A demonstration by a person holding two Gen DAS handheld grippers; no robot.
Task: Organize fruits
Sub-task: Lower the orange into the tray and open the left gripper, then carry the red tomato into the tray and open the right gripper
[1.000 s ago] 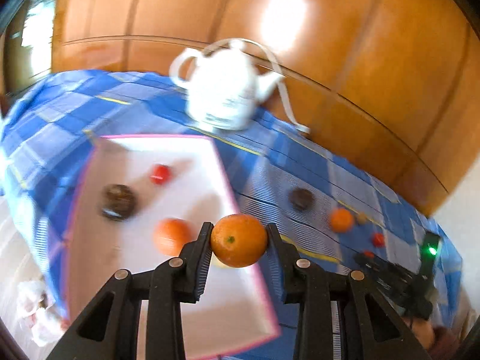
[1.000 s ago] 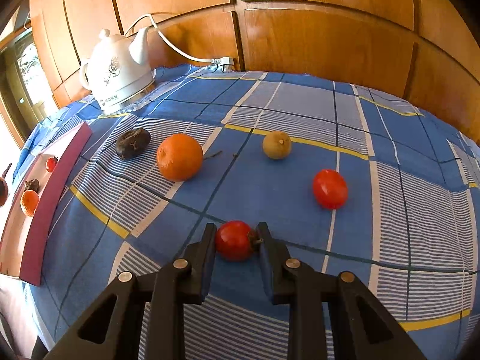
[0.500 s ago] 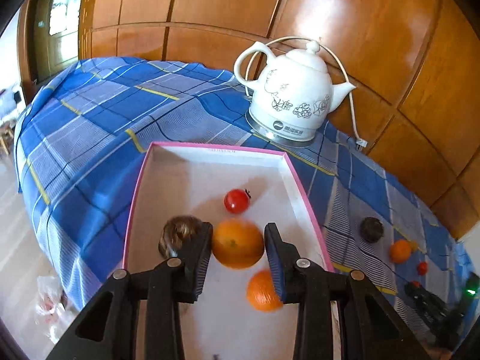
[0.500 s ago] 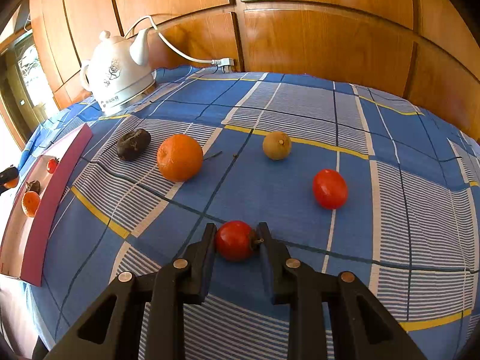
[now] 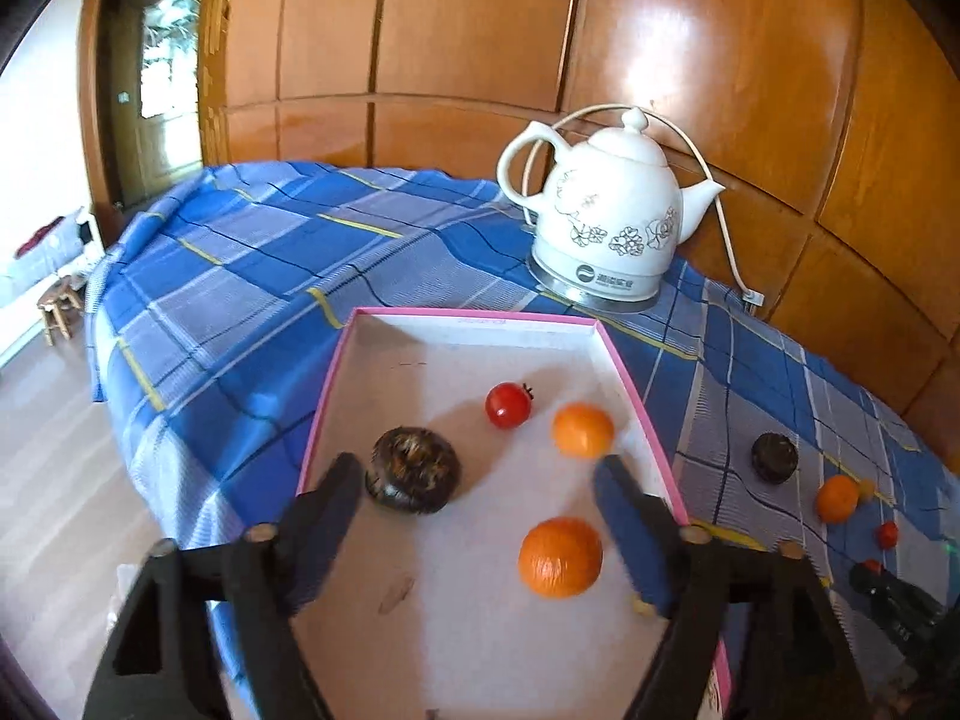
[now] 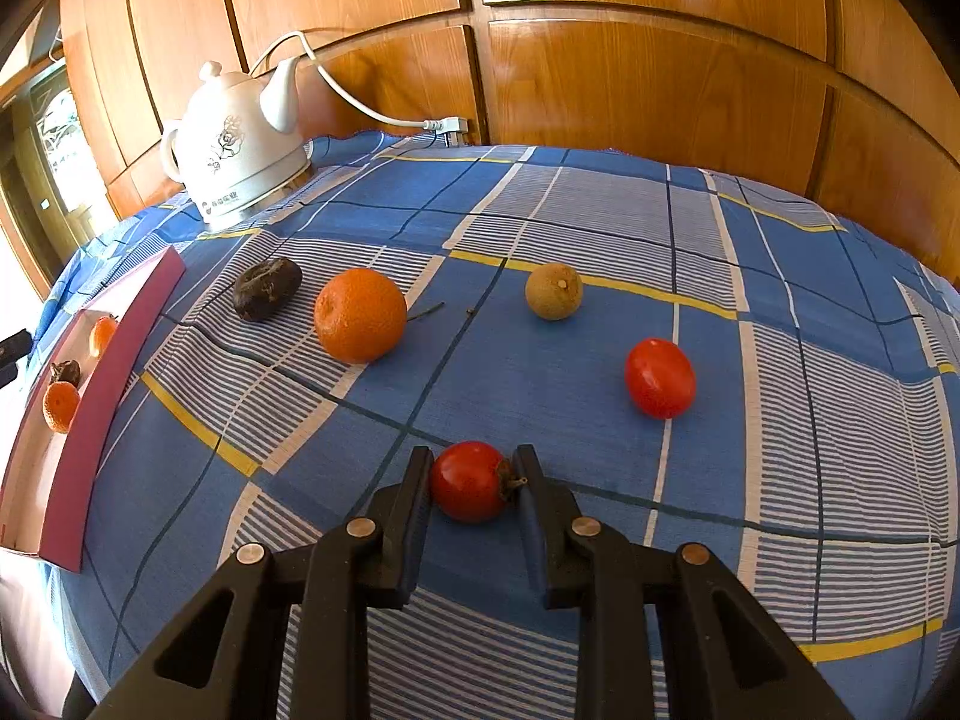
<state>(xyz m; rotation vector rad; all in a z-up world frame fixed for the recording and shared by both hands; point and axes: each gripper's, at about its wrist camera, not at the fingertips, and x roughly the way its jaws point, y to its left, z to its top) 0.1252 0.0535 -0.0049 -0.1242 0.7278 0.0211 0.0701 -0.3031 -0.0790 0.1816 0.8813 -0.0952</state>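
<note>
The left wrist view looks down at a slant along its own jaws from close above the pink-rimmed tray (image 5: 624,372), facing the white kettle (image 5: 606,228) and the wood-panelled wall (image 5: 480,30) at the far edge of the bench (image 5: 240,276).

The right wrist view sits low and near the blue checked cloth (image 6: 780,420), tilted down along its jaws, facing the same panelled wall.

Both views share the kettle (image 6: 240,150), the tray (image 6: 84,420) at the bench's left edge in the right view, and the loose fruits: the dark fruit (image 5: 774,457) (image 6: 267,296) and the orange (image 5: 837,498) (image 6: 360,314).
</note>
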